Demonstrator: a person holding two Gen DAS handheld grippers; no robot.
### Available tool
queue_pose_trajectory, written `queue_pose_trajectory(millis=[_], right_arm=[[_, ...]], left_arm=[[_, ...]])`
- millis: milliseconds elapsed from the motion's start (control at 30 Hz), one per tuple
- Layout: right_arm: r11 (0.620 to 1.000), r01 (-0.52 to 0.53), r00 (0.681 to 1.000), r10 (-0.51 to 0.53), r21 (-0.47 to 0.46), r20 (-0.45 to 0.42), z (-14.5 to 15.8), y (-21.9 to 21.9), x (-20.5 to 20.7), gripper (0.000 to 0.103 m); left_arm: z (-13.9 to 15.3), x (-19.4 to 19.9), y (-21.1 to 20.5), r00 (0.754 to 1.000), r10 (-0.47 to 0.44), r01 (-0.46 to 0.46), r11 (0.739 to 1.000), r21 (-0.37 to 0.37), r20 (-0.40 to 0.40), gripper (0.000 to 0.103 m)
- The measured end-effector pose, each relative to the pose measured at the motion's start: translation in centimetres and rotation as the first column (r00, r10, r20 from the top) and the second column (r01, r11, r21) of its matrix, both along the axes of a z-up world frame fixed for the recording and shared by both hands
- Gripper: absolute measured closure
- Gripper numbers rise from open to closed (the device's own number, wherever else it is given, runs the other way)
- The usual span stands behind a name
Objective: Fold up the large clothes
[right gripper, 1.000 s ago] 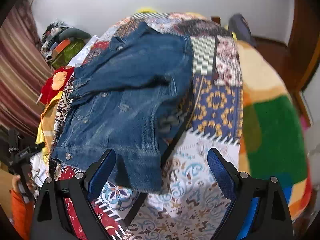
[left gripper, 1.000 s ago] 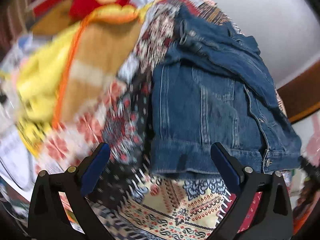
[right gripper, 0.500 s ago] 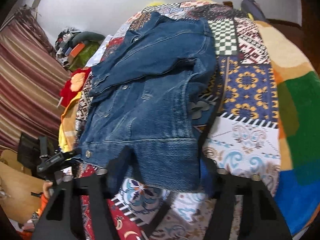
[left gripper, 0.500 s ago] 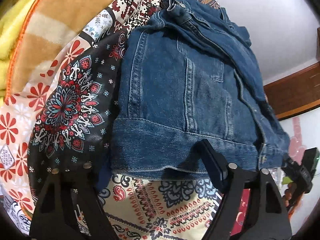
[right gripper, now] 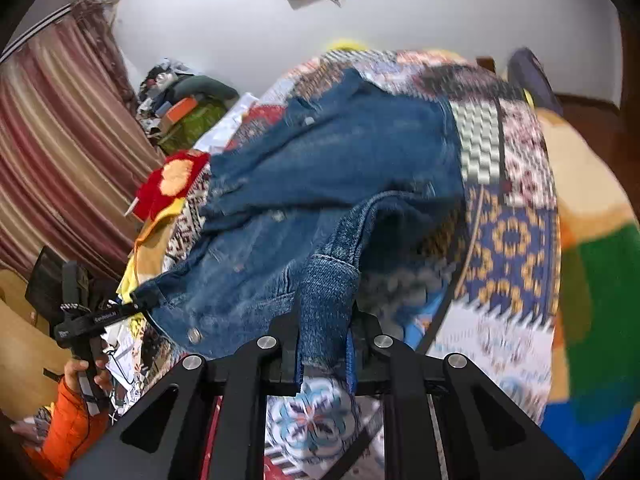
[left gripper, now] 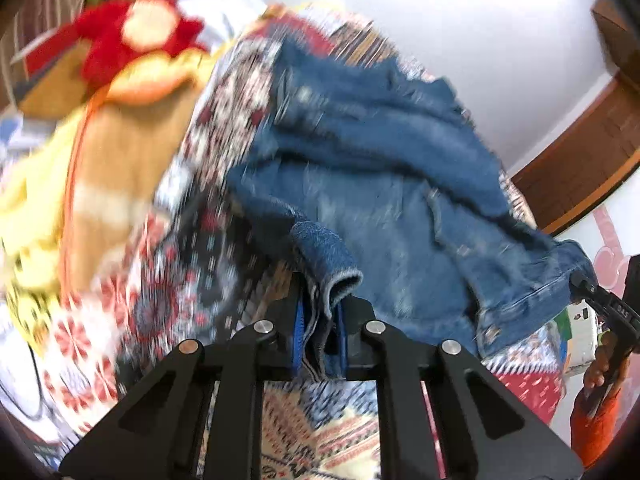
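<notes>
A blue denim jacket (left gripper: 380, 208) lies spread on a patchwork quilt (left gripper: 320, 420), its near hem lifted off the bed. My left gripper (left gripper: 320, 312) is closing, and its blue pads pinch a bunched fold of that hem. In the right wrist view the jacket (right gripper: 340, 152) rises the same way, with my right gripper (right gripper: 324, 320) closing tight on another part of the hem. Each view shows the other gripper at a far corner of the jacket, the right one (left gripper: 588, 292) and the left one (right gripper: 100, 316), held by a hand in an orange sleeve (right gripper: 68, 420).
A red, yellow and tan blanket (left gripper: 120, 92) is heaped on the left of the bed. An orange and green blanket (right gripper: 600, 280) covers the right side. A striped curtain (right gripper: 52, 140) and a clutter pile (right gripper: 184, 100) stand beyond. Wooden furniture (left gripper: 580, 160) lines the wall.
Both grippers went from wide open around the jacket's hem to closed on it. Both have since risen, lifting the hem off the quilt.
</notes>
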State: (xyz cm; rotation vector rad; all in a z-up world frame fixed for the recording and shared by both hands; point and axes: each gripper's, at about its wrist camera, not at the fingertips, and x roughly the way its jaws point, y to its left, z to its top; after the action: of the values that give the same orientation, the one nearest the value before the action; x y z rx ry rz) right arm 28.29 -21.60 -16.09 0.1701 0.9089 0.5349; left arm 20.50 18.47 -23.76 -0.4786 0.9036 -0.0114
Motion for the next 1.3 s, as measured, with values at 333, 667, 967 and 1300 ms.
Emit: queue_pose_trajectory(millis=[333, 667, 967, 1300], right_arm=[[0.999, 0.031, 0.989, -0.034, 0.022, 0.144, 5.6, 0.8, 5.8, 0.093], [0.997, 0.078, 0.981, -0.082, 0.028, 0.178, 8.2, 2.4, 16.2, 0.093], [0.99, 0.132, 0.985, -0.127, -0.039, 0.118, 4.7, 4.6, 27.2, 0.093], [0.983, 0.157, 0.98, -0.167, -0.096, -0.11, -5.9, 3.7, 36.0, 0.093]], left_arm=[[9.6, 5.7, 0.4, 0.977, -0.054, 0.037, 0.995, 0.087, 0.208, 0.094], [12.8, 14.8, 0.9, 0.965, -0.067, 0.011, 0.976, 0.218, 0.254, 0.095], [10.9, 24.9, 3.8, 0.97, 0.002, -0.056, 0.975, 0.216, 0.244, 0.103], [2.1, 29.8, 4.6, 0.999, -0.036, 0.031, 0.97, 0.24, 0.018, 0.094]])
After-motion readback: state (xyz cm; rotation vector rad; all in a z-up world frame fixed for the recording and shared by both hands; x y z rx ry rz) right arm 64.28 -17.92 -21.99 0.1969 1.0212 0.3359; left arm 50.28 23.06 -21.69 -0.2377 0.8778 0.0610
